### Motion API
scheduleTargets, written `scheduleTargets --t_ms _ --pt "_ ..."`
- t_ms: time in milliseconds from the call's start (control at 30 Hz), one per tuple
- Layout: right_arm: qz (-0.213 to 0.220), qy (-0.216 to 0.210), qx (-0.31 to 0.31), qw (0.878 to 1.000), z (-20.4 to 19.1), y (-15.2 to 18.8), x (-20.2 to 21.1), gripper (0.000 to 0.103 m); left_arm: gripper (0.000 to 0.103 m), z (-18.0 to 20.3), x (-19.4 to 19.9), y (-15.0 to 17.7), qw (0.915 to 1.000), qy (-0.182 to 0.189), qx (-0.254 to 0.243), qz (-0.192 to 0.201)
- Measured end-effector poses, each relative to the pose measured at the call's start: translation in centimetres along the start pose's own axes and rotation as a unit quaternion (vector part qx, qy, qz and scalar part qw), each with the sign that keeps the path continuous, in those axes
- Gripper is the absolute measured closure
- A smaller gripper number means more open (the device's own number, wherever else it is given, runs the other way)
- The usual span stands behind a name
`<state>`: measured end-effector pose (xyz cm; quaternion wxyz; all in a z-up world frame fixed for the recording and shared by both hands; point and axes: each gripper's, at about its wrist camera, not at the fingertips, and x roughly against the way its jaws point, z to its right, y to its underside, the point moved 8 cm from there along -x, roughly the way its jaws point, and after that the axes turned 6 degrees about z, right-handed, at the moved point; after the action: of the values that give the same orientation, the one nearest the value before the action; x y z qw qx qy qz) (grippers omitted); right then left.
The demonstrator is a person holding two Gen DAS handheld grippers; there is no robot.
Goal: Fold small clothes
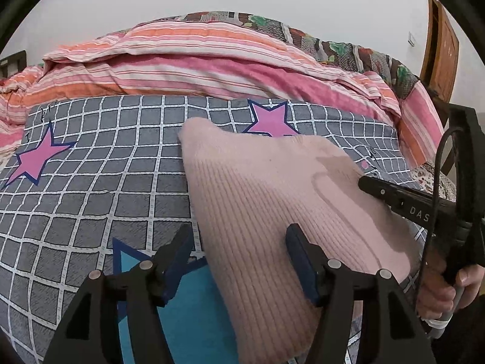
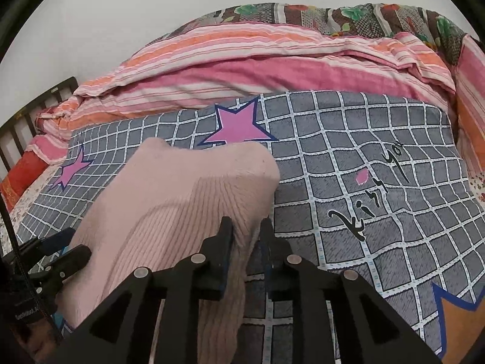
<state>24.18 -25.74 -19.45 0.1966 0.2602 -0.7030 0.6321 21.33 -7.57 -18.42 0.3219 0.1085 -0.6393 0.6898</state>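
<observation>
Garment: your pale pink rib-knit garment (image 1: 272, 200) lies folded on the grey bedcover with a white grid and pink stars (image 1: 91, 182), which is spread over the bed.
Left gripper: your left gripper (image 1: 239, 257) has its black fingers with blue pads spread apart; the garment's near left edge runs between them. The right-hand pad (image 1: 298, 257) rests against the knit, while the left-hand pad sits over the bare cover and a blue star print (image 1: 188, 312), apart from the cloth.
Right gripper: your right gripper (image 2: 245, 230) is nearly pressed together, pinching the garment's right edge (image 2: 242, 221) between its pads. In the left wrist view it comes in from the right, its fingertip lying on the pink knit, with your hand (image 1: 448, 288) around its handle.
Garment's reach: the far end bunches up just short of a pink star (image 2: 236, 127); the near end hangs out of view below the right gripper.
Beyond the cover: a pink and orange striped quilt (image 2: 242, 69) is heaped along the far side, with a floral patchwork blanket (image 2: 333, 15) behind it.
Right of the garment: black script reading "Kiss you" (image 2: 372, 188) is printed on the cover.
</observation>
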Motion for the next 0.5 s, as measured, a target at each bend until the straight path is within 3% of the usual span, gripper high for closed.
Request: scheduleTargets --t_ms 500 --pt "-0.004 0.003 -0.004 1.000 0.69 0.25 0.35 0.076 0.034 -0.21 -0.12 -0.20 0.9997 -0.023 0.006 0.011"
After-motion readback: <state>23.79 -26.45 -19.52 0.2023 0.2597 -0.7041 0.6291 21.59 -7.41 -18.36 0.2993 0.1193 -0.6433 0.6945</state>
